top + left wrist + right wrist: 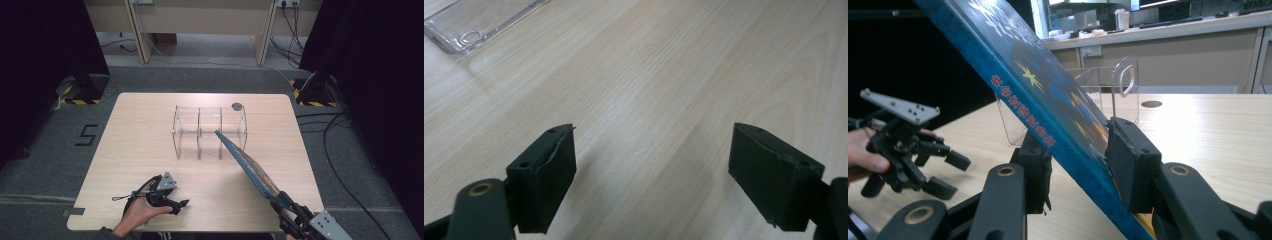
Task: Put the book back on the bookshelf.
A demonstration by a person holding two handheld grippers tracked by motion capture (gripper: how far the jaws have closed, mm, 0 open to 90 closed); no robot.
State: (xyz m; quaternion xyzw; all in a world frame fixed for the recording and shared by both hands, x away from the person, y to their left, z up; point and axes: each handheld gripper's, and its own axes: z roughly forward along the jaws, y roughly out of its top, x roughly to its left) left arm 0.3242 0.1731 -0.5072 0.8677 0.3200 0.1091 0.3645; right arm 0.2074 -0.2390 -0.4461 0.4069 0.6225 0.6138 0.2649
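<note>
A thin blue book (247,164) with stars on its cover is held tilted above the table, its far corner reaching toward the clear acrylic divider rack (210,131). My right gripper (291,207) is shut on the book's near end at the table's front right; in the right gripper view the book (1023,75) slants up to the left between the two pads (1128,160). My left gripper (179,205) rests low at the front left, held by a hand, and is open. In the left gripper view its jaws (651,170) stand wide apart over bare wood.
The rack has three open slots and stands at the table's (140,150) middle back. A round grey cap (236,106) sits in the tabletop behind it. A corner of the rack (471,22) shows at the upper left of the left gripper view. Dark curtains flank the table.
</note>
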